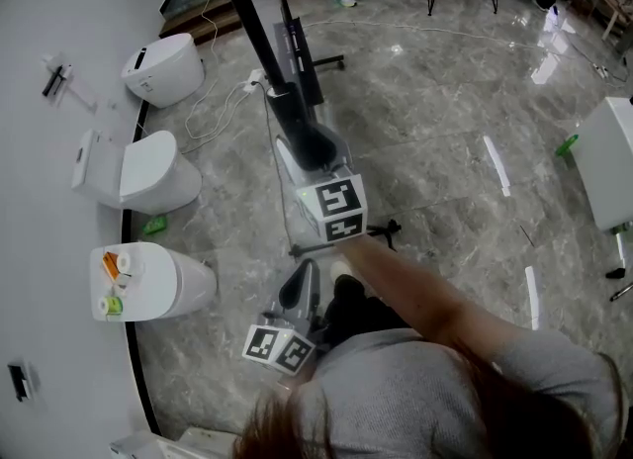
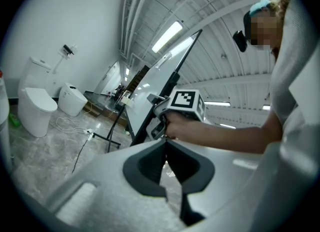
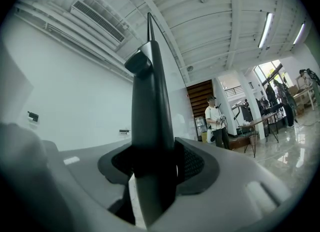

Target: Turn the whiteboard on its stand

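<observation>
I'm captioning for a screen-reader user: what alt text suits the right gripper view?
The right gripper clamps the dark edge of the whiteboard, which rises toward a white ribbed ceiling. Far right, a person stands near a table on glossy floor.

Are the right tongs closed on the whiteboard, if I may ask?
Shut: the right tongs clamp the whiteboard by its dark edge.

Glossy veined stone floor [image 1: 435,150], glossy white ceramic toilets [image 1: 158,175], smooth matt dark whiteboard frame [image 3: 150,126]

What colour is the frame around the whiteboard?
The whiteboard's frame is black; the right gripper view shows it best.
</observation>
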Demonstrator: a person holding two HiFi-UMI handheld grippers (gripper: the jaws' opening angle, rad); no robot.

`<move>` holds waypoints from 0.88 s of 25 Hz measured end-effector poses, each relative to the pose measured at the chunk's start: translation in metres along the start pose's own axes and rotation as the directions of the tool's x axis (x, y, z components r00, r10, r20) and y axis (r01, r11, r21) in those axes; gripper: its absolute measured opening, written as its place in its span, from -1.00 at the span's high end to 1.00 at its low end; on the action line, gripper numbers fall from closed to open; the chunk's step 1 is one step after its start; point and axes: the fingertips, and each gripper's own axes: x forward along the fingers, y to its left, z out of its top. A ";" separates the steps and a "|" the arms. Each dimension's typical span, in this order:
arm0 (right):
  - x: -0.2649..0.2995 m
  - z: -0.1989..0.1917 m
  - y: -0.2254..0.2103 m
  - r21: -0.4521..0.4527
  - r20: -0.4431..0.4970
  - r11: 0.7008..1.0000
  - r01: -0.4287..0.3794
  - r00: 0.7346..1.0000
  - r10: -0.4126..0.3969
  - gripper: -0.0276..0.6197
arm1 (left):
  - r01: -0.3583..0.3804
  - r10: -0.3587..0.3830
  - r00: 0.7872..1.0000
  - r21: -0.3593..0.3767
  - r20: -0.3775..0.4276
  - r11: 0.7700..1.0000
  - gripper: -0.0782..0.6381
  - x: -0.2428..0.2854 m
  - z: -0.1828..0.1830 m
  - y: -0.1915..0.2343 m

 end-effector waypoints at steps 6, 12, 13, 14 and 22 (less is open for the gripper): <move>-0.021 0.004 0.007 -0.003 0.005 1.000 -0.007 1.000 0.007 0.30 | -0.019 0.019 1.000 -0.017 0.020 1.000 0.78 -0.016 -0.005 -0.005; -0.034 0.002 0.017 -0.009 -0.005 1.000 0.004 1.000 -0.004 0.31 | 0.003 -0.003 1.000 0.008 0.002 1.000 0.78 -0.027 -0.004 -0.005; -0.036 0.003 0.019 -0.010 -0.002 1.000 0.004 1.000 -0.004 0.32 | 0.007 -0.007 1.000 0.012 -0.003 1.000 0.78 -0.029 -0.004 -0.006; -0.039 0.003 0.019 -0.011 -0.002 1.000 0.006 1.000 -0.006 0.33 | 0.010 -0.010 1.000 0.013 -0.010 1.000 0.78 -0.032 -0.006 -0.008; -0.064 0.009 0.026 -0.017 0.006 0.999 0.041 0.999 -0.041 0.36 | 0.008 -0.009 0.999 -0.006 -0.032 1.000 0.78 -0.067 -0.012 -0.014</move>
